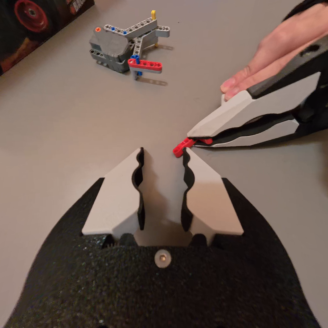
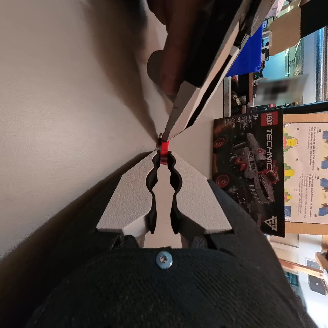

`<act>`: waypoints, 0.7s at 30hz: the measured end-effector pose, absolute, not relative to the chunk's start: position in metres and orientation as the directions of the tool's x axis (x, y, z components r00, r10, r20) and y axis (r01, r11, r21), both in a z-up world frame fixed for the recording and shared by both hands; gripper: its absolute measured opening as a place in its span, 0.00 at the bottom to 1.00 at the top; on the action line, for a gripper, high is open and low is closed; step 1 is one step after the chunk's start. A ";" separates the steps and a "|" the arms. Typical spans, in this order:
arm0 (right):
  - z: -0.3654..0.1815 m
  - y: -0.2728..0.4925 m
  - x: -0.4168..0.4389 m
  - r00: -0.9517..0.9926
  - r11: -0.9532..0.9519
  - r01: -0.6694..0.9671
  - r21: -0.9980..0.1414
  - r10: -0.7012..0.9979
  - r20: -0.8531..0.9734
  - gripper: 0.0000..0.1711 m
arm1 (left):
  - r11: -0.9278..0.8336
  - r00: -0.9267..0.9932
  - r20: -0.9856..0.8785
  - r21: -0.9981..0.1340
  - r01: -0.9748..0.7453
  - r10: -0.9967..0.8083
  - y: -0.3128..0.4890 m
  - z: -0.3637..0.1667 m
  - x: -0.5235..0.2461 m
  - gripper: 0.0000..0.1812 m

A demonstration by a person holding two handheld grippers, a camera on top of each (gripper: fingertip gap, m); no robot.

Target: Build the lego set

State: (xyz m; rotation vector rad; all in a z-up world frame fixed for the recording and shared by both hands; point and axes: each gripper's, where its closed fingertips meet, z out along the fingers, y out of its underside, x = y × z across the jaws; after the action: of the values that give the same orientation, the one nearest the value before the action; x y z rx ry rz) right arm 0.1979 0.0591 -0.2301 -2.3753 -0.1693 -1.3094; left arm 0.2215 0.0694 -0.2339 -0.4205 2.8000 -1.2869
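Note:
My left gripper (image 1: pixel 163 150) is open and low over the grey table (image 1: pixel 71 124). A small red lego piece (image 1: pixel 183 146) sits right at the tip of its right finger, not between the fingers. My right gripper (image 1: pixel 191 139) comes in from the right and is shut on that red piece. In the right wrist view the red piece (image 2: pixel 164 156) is pinched at the tips of my right gripper (image 2: pixel 163 153), and the left gripper (image 2: pixel 166 140) meets it from above. The partly built grey lego model (image 1: pixel 122 44), with a red beam (image 1: pixel 144 64), stands farther back.
The lego set box (image 1: pixel 26 26) lies at the far left corner of the table; it also shows in the right wrist view (image 2: pixel 248 168), next to an instruction sheet on cardboard (image 2: pixel 310 168). A person's hand (image 1: pixel 266 53) holds the right gripper. The tips of both grippers are at nearly the same place.

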 end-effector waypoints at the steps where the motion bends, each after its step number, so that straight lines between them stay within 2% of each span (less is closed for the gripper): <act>1: -0.230 0.059 0.198 0.550 -0.902 0.310 -0.301 -0.088 0.831 0.04 | 0.617 -0.956 0.095 -0.745 -0.253 -0.277 0.071 -0.235 0.225 0.28; 4: -0.230 0.060 0.197 0.543 -0.900 0.325 -0.289 -0.072 0.837 0.04 | 0.628 -0.958 0.057 -0.744 -0.229 -0.282 0.071 -0.234 0.226 0.28; 8: -0.230 0.060 0.198 0.535 -0.901 0.328 -0.284 -0.070 0.842 0.04 | 0.629 -0.964 -0.007 -0.759 -0.168 -0.266 0.067 -0.232 0.224 0.22; 10: -0.230 0.060 0.198 0.524 -0.903 0.330 -0.277 -0.069 0.849 0.04 | 0.624 -0.962 -0.015 -0.764 -0.165 -0.273 0.068 -0.232 0.225 0.24; 14: -0.230 0.060 0.196 0.509 -0.906 0.324 -0.271 -0.075 0.858 0.04 | 0.636 -0.968 -0.124 -0.770 -0.044 -0.217 0.069 -0.229 0.220 0.24; 16: -0.229 0.061 0.196 0.496 -0.906 0.338 -0.255 -0.059 0.866 0.04 | 0.664 -0.964 -0.194 -0.747 0.025 -0.183 0.073 -0.232 0.218 0.28; 21: -0.229 0.062 0.196 0.474 -0.910 0.347 -0.228 -0.039 0.880 0.04 | 0.647 -0.916 -0.376 -0.735 0.203 -0.139 0.072 -0.224 0.211 0.26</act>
State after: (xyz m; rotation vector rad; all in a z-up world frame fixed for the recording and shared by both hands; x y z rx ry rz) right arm 0.1958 0.0620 -0.2292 -2.3501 -0.2583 -1.4167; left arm 0.2110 0.0723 -0.2236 0.0511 2.4671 -1.1706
